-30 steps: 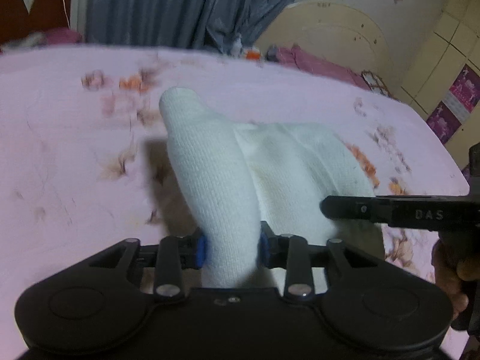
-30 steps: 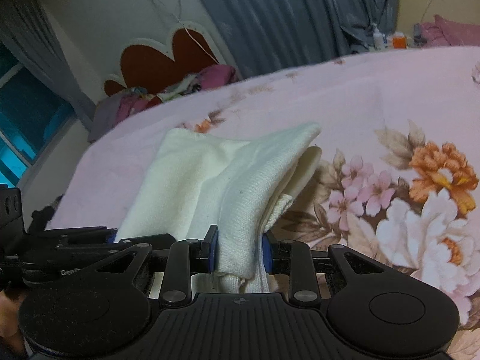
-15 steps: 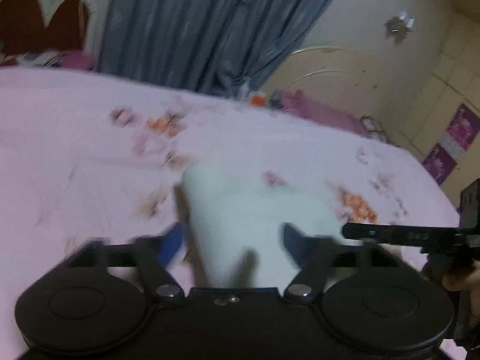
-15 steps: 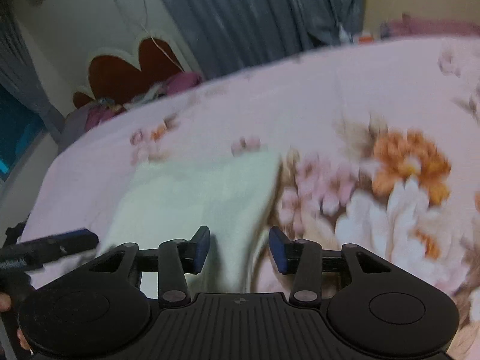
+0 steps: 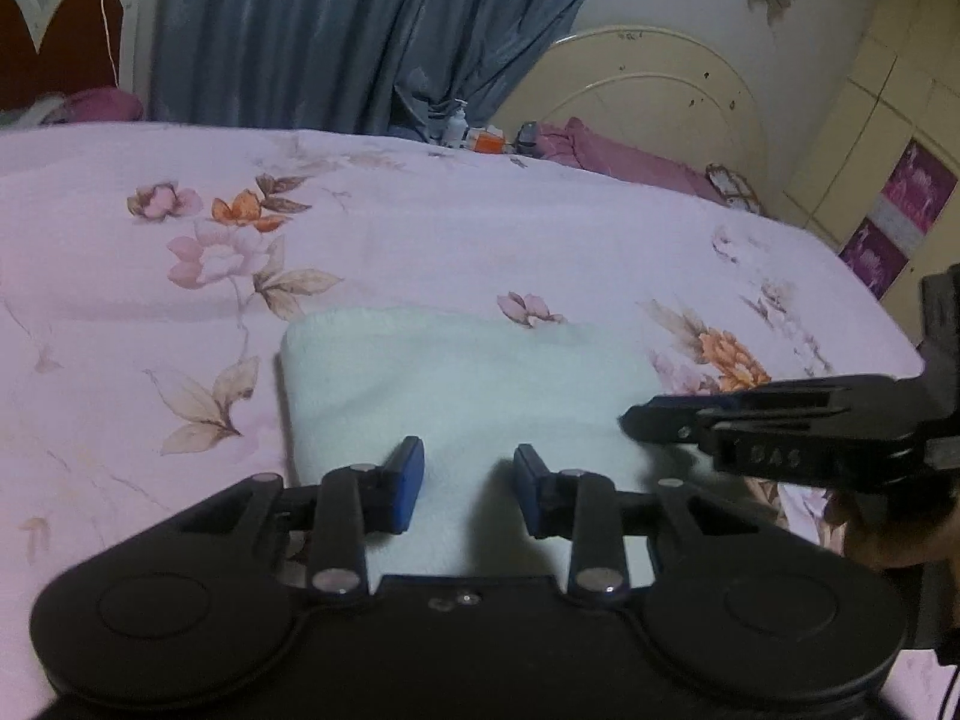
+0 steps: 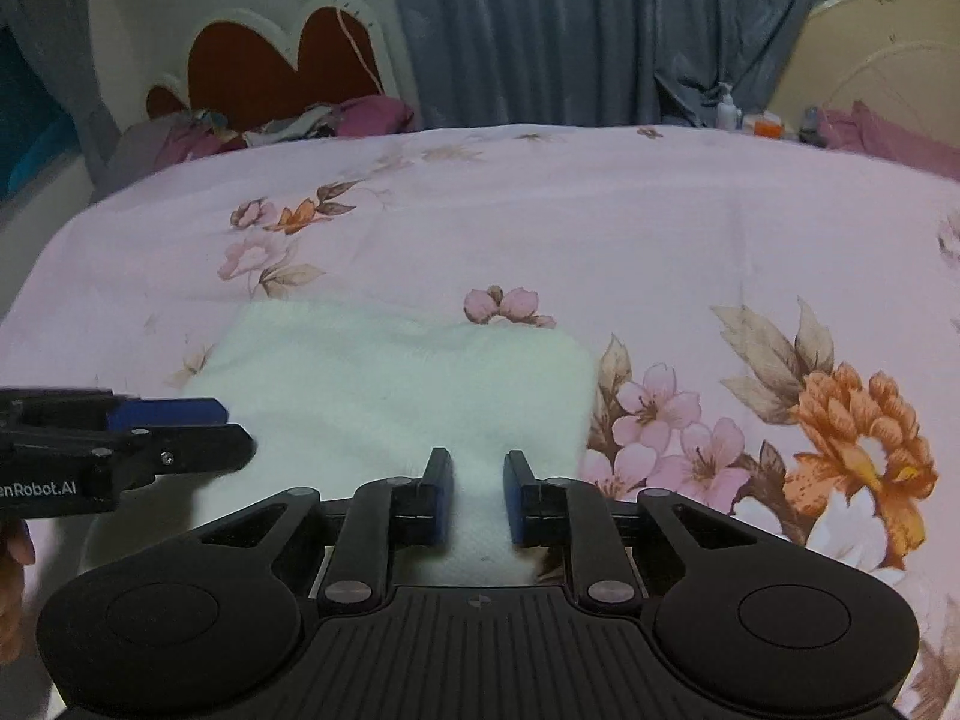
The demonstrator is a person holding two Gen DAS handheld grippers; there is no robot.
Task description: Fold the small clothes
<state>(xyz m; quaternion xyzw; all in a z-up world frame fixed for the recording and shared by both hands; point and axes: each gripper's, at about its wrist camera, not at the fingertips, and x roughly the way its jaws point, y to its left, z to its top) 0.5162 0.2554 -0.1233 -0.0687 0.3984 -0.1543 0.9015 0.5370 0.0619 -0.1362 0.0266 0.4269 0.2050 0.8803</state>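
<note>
A small white knitted garment (image 5: 468, 378) lies folded flat on the pink floral bedsheet (image 5: 420, 228); in the right wrist view the garment (image 6: 390, 384) has the same flat shape. My left gripper (image 5: 468, 462) hovers over its near edge, jaws closing, with cloth lying under the gap but not pinched. My right gripper (image 6: 477, 462) stands over the garment's near right corner, jaws closing to a narrow gap, and the cloth beneath looks flat and unpinched. The two grippers are side by side: the right gripper (image 5: 630, 420) shows at the garment's right edge, the left gripper (image 6: 237, 429) at its left.
The bedsheet (image 6: 600, 228) spreads wide around the garment. Grey curtains (image 6: 540, 30), a heart-shaped headboard (image 6: 282, 66) and heaped clothes (image 6: 300, 120) lie beyond the bed. A cream headboard (image 5: 648, 96) and small bottles (image 5: 474, 132) stand at the far side.
A second ago both grippers pinched the raised garment. Since then they let go, and it now lies folded flat on the bed. Both jaws spread, then narrowed again.
</note>
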